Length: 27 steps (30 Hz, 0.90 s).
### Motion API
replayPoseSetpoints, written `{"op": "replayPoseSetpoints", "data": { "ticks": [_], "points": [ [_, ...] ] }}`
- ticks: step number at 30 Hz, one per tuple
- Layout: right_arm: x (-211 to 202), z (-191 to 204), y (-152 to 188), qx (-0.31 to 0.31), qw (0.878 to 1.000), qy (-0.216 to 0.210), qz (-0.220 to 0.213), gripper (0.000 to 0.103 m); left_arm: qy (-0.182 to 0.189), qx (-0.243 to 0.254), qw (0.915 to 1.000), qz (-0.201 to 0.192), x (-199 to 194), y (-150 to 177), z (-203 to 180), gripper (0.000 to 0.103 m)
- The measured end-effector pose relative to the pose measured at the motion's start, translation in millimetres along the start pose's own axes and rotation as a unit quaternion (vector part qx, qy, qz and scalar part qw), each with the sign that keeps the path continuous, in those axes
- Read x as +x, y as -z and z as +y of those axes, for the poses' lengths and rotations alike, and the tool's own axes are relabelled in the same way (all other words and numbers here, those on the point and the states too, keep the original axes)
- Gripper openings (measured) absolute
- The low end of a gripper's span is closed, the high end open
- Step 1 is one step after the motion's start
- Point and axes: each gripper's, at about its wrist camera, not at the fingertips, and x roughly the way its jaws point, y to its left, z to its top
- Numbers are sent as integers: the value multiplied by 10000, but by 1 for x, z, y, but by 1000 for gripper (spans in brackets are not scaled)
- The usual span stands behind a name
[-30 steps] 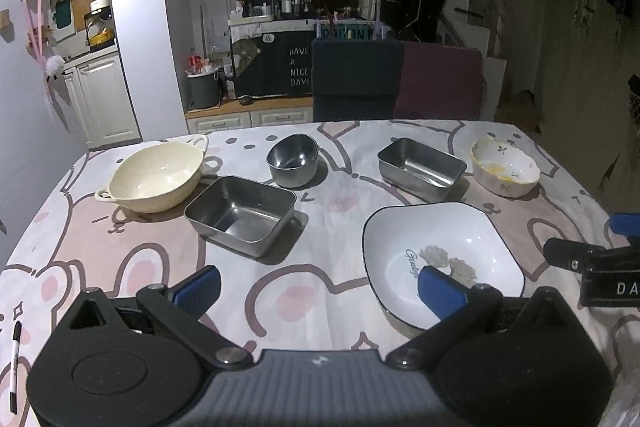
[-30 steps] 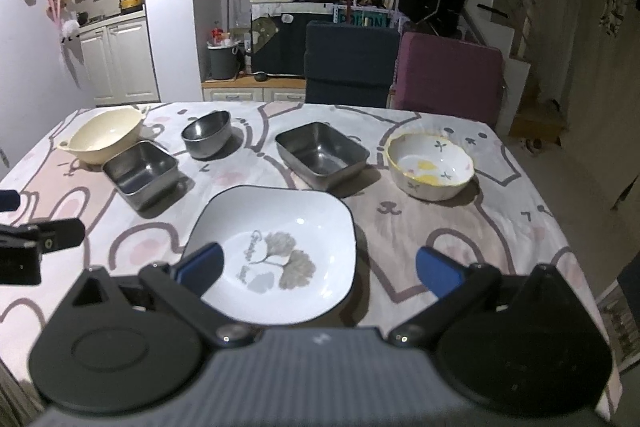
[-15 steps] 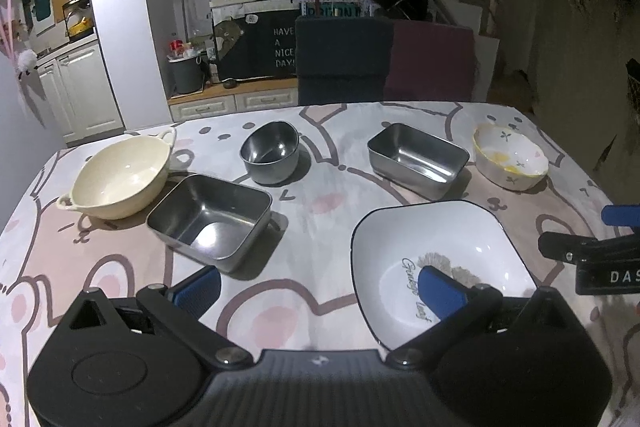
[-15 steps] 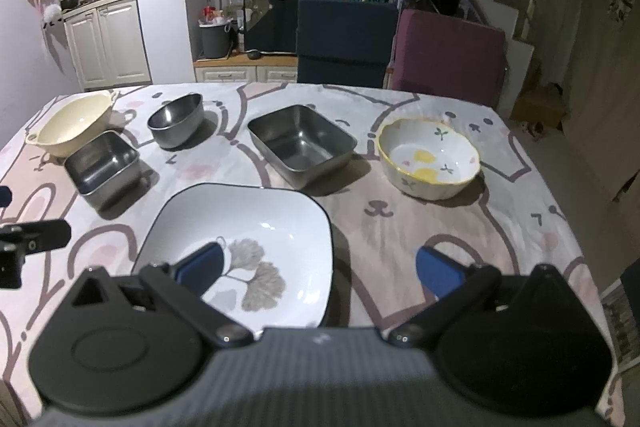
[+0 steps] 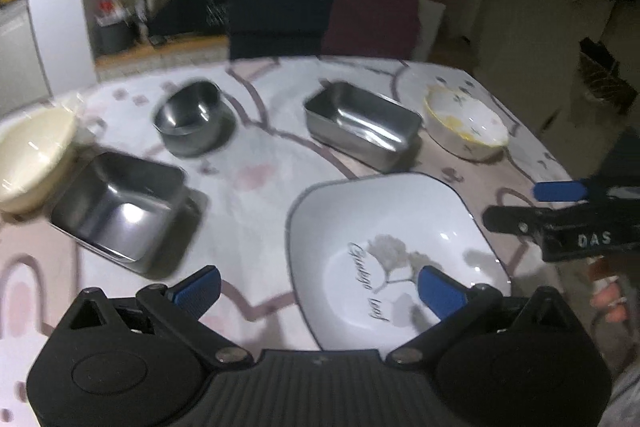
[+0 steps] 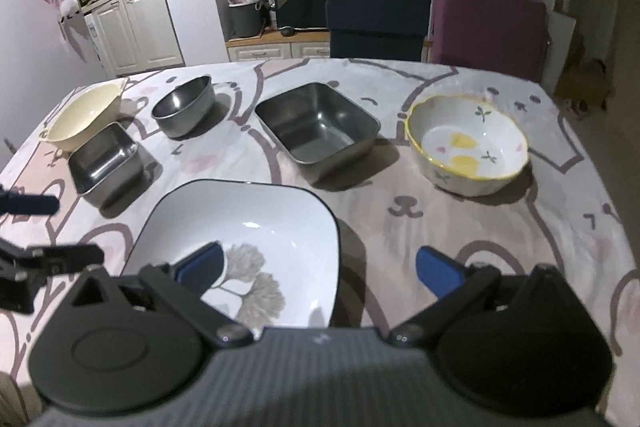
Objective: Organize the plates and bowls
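Honestly, with both my left gripper (image 5: pixel 318 285) and right gripper (image 6: pixel 320 265) spread wide and holding nothing above the big white square leaf-print plate (image 6: pixel 244 231) on the near table, its glossy rim could slip a careless pinch and knock the small square steel tray (image 6: pixel 106 163) just beside it.

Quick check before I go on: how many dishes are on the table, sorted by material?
Steel: 3 (round bowl, small square tin, large square tin)
Ceramic: 3 (cream bowl, flowered bowl, white leaf plate)
Total: 6
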Motion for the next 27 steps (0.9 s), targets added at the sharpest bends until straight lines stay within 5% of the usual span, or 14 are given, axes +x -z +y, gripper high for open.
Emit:
{"op": "replayPoseSetpoints", "data": {
  "ticks": [11, 17, 22, 27],
  "points": [
    [39, -28, -1, 224, 9987, -354, 286, 103, 796, -1019, 9897, 618, 37, -8, 38, 103],
    [52, -47, -1, 789, 9912, -827, 663, 73, 1008, -1207, 9851, 699, 45, -8, 53, 103],
    [60, -55, 2, 1108, 9811, -1234, 996, 45, 1327, -1367, 9789, 737, 47, -9, 59, 79],
    [66, -52, 2, 1097, 9792, -1297, 1109, 37, 1282, -1430, 9778, 839, 52, -8, 65, 39]
  ]
}}
